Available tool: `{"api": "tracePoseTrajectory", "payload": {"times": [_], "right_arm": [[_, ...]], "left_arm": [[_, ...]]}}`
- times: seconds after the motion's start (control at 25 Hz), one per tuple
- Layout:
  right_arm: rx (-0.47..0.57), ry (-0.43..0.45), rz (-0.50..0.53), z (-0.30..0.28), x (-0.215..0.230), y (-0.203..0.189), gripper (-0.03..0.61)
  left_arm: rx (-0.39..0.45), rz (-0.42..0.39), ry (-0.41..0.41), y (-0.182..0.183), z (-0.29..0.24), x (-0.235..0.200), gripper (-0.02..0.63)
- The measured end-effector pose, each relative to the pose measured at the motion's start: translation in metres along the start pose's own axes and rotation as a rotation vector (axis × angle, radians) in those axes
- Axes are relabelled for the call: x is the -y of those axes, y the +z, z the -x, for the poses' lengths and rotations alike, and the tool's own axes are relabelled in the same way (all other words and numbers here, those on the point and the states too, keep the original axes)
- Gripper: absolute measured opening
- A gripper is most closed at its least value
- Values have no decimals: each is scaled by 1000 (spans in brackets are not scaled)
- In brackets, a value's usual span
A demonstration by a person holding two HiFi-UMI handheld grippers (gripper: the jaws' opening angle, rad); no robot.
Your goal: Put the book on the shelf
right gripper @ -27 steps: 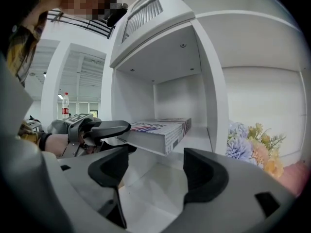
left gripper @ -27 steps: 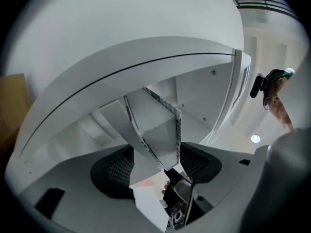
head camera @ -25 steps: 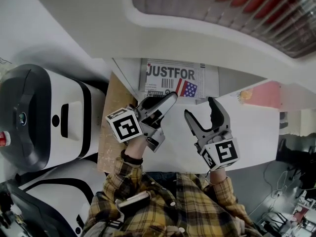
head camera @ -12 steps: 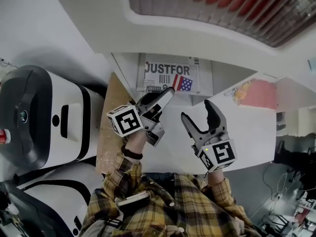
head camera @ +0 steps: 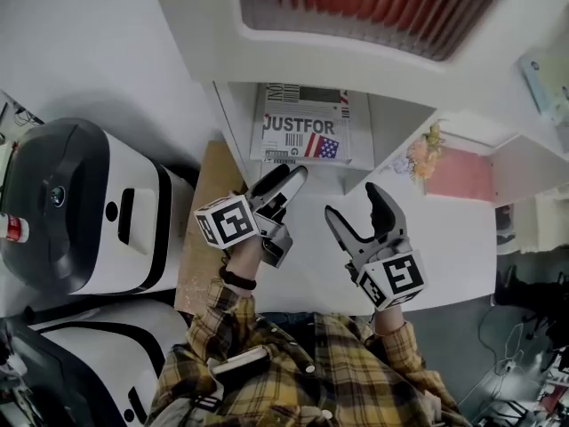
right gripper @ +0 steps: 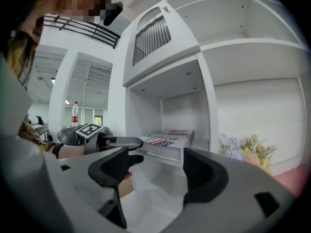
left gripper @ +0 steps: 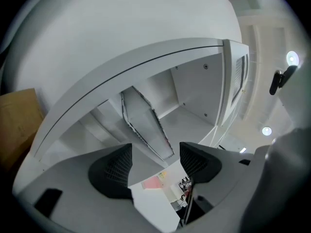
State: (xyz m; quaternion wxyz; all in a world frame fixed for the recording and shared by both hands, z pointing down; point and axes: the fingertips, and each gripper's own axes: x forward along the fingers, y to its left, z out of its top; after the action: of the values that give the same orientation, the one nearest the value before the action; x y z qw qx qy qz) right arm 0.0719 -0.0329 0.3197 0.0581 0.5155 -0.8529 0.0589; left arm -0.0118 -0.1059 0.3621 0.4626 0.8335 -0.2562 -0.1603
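A white shelf unit (head camera: 233,123) fills the background, and the white book with a flag on its cover (head camera: 302,136) lies flat inside an open compartment. The left hand-held gripper (head camera: 289,178), spread and empty, sits just before the book's near edge; the right hand-held gripper (head camera: 352,205), also spread and empty, hangs farther off. A careless forward nudge could skew the book
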Motion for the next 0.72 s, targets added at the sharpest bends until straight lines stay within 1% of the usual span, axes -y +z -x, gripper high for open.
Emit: {"api": "tracePoseTrajectory", "payload": {"times": [0.08,0.24,0.32,0.48,0.6,0.72], "right_arm": [[10,9,5,8,-6,4,343],[50,42,-16,26,-19,13,343],[71,68,-43,36,-26,18,342],[88,96,-80,59,-36,25,342],[100,122,-108,77,-42,29,342],[116,150,-126,95,-49,32,333]], "left_arm": [[11,-17,-9,-3,9,12,305],[16,-101,-66,-14,24,51,305],[17,-161,-99,-20,31,74,305],[8,-297,-122,-36,46,114,302],[14,-358,-130,-48,56,137,276],[16,-425,-102,-61,66,149,223]]}}
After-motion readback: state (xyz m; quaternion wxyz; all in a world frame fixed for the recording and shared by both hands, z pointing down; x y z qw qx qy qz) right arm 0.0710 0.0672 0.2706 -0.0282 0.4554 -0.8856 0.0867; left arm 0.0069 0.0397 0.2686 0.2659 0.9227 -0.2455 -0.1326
